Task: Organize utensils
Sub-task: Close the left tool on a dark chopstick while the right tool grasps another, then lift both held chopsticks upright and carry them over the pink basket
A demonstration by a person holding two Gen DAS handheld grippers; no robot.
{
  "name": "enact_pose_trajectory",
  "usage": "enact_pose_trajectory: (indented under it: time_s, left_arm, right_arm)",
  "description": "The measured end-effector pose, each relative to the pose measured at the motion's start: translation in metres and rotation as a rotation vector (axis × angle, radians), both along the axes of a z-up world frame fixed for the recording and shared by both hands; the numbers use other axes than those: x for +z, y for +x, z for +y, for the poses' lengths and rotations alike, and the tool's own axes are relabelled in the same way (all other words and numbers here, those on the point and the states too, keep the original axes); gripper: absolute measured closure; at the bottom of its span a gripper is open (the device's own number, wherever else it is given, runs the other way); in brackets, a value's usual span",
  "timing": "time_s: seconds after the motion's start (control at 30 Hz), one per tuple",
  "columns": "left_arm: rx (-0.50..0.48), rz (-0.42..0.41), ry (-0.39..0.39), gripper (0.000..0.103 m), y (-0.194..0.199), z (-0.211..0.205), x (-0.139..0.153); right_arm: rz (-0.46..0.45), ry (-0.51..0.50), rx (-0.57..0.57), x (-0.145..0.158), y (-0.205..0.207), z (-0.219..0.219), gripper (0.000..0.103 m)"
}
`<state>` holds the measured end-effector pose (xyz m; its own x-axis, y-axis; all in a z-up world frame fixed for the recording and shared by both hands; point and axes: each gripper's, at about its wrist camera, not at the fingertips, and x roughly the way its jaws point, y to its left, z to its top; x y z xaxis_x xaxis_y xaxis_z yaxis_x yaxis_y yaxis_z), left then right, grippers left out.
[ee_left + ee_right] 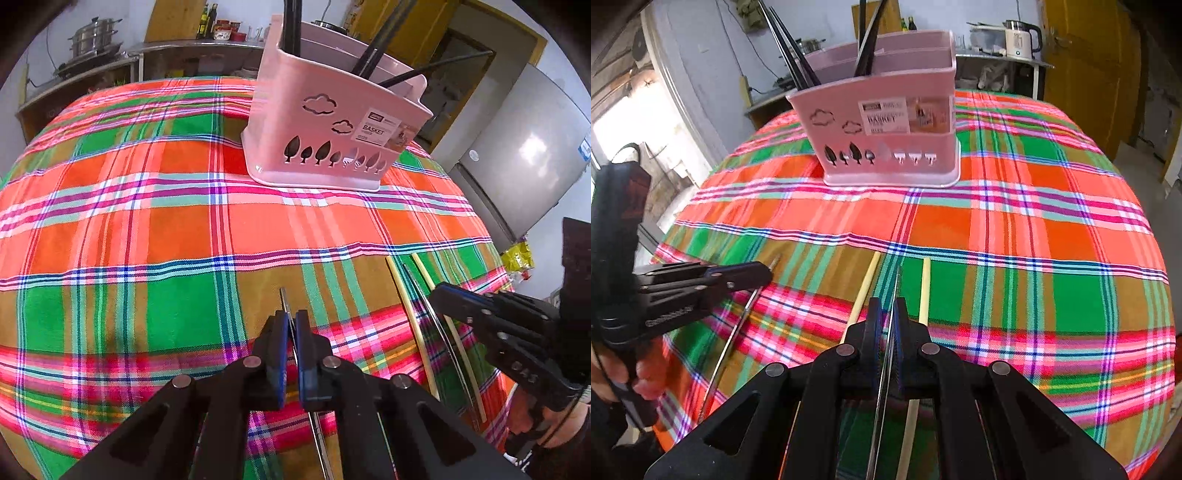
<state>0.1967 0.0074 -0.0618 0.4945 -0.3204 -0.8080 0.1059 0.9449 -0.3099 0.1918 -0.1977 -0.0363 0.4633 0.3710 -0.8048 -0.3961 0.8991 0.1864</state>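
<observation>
Woven plaid cloth [147, 240], glossy pink plastic basket [317, 122], pale wood chopsticks [925, 288].

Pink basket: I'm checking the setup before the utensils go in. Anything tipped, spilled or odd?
Nothing stands out. The pink basket stands upright on the plaid tablecloth, with dark chopsticks leaning inside. Two pale chopsticks lie flat near the grippers, each shut on a thin metal utensil.

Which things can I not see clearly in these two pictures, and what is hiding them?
- Pink basket, both views: its wall hides the lower ends of the dark chopsticks; the top edge cuts their upper ends.
- Left gripper, left wrist view: its pads cover the middle of the metal chopstick.
- Right gripper, right wrist view: its body hides the near ends of the bamboo chopsticks.
</observation>
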Motion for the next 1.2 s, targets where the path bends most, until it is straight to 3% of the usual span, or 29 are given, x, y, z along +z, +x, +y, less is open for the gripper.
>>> enact_pose_trajectory:
  time_s: [0.77, 0.97, 1.2]
  left_arm:
    - [-0.001, 0.014, 0.028, 0.099, 0.008, -0.008, 0.001]
    - [-0.001, 0.003, 0.015, 0.099, 0.006, -0.005, 0.014]
    - [-0.014, -0.066, -0.004, 0.099, -0.002, -0.001, 0.054]
  right_arm:
    - [0.065, -0.051, 0.008, -0.007, 0.024, 0.016, 0.099]
    - [0.031, -0.020, 0.010, 0.010, 0.018, 0.014, 0.099]
    - [-0.040, 0.029, -0.002, 0.047, 0.012, 0.006, 0.099]
